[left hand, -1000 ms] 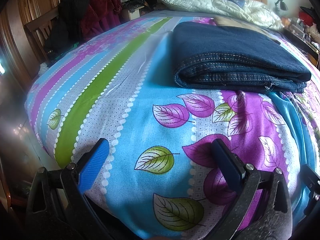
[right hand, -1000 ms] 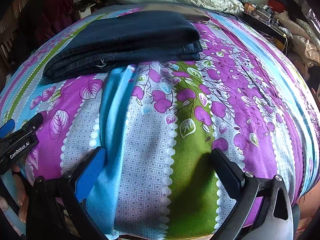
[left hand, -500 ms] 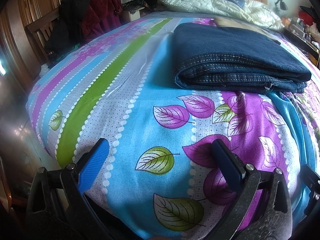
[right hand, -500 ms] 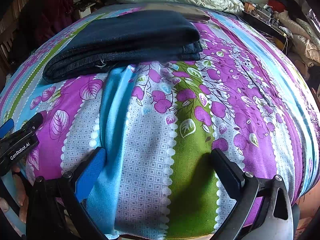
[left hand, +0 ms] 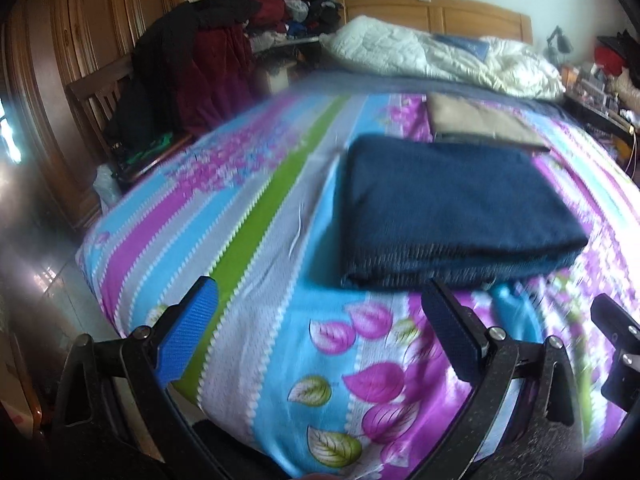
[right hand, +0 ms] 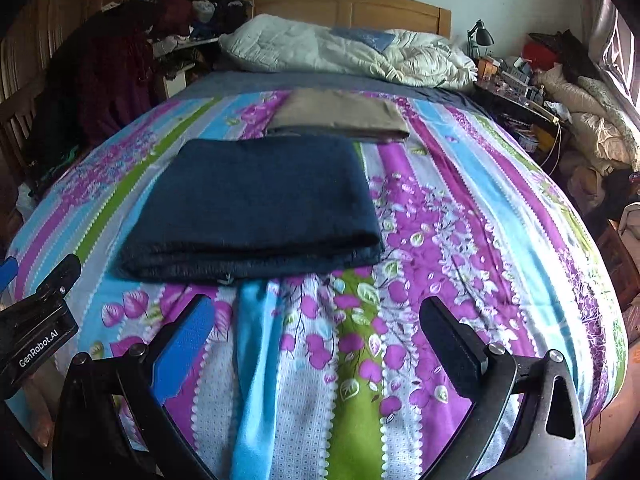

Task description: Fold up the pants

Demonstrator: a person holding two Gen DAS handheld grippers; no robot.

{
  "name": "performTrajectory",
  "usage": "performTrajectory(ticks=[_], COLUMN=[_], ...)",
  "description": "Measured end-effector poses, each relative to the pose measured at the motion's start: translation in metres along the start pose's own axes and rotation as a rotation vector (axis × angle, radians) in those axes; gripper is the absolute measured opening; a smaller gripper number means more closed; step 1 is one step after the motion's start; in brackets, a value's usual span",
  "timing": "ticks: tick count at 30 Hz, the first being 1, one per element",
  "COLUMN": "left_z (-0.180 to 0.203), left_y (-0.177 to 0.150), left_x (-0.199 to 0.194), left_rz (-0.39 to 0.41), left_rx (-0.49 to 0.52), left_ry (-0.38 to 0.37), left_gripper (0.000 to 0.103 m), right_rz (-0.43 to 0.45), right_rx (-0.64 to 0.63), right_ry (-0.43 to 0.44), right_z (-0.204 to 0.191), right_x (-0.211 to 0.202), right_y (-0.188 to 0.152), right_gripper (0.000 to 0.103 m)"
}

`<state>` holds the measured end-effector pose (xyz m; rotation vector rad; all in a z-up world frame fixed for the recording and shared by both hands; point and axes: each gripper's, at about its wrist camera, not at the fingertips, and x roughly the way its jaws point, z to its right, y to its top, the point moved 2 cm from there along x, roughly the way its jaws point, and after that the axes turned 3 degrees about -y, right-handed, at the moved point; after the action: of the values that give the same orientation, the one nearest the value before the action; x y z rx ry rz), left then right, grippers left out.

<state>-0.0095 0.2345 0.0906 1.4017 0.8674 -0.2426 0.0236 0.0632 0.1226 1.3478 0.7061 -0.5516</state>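
Item 1, left gripper [left hand: 320,312]: I am holding it above the near end of the bed, its two fingers spread wide with nothing between them. The left wrist view is smearing with motion blur, so I am reading fine detail from the right wrist view instead.

Item 2, right gripper [right hand: 316,320]: I am holding it level with the first, fingers likewise spread and empty, over the striped bedspread [right hand: 460,216]. The body of the left gripper is showing at the left edge of this view, so I am keeping the pair side by side and apart from the cloth.

Item 3, dark blue pants [right hand: 256,208]: they are lying flat on the bedspread as a compact rectangle, layers stacked, the thick folded edge facing me and a small thread or tag poking out along that edge. Neither gripper is touching them.

Item 4, tan folded garment [right hand: 340,114]: it is lying just beyond the pants, toward the pillows; whether the two touch I cannot tell.

Item 5, white quilt [right hand: 340,52]: it is bunching against the wooden headboard [right hand: 348,4].

Step in hand: I am judging the folding of the blue pair as finished or nearly so, with both tools standing off.

Next move: if anything is remaining, I am expecting it to call for a light squaring of that near edge, or lifting the bundle from both sides without letting the layers slide.
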Motion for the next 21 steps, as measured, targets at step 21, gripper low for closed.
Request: performTrajectory(ticks=[21], left_z=[0.005], left_y=[0.062], left_x=[-0.053], left_rz=[0.053], left_rx=[-0.034], left_ry=[-0.011], left_gripper=[0.102], right_rz=[0.102], right_rx=[0.034], right_ry=[0.014], right_z=[0.002], right_x=[-0.07], right_y=[0.079], right_gripper=[0.103])
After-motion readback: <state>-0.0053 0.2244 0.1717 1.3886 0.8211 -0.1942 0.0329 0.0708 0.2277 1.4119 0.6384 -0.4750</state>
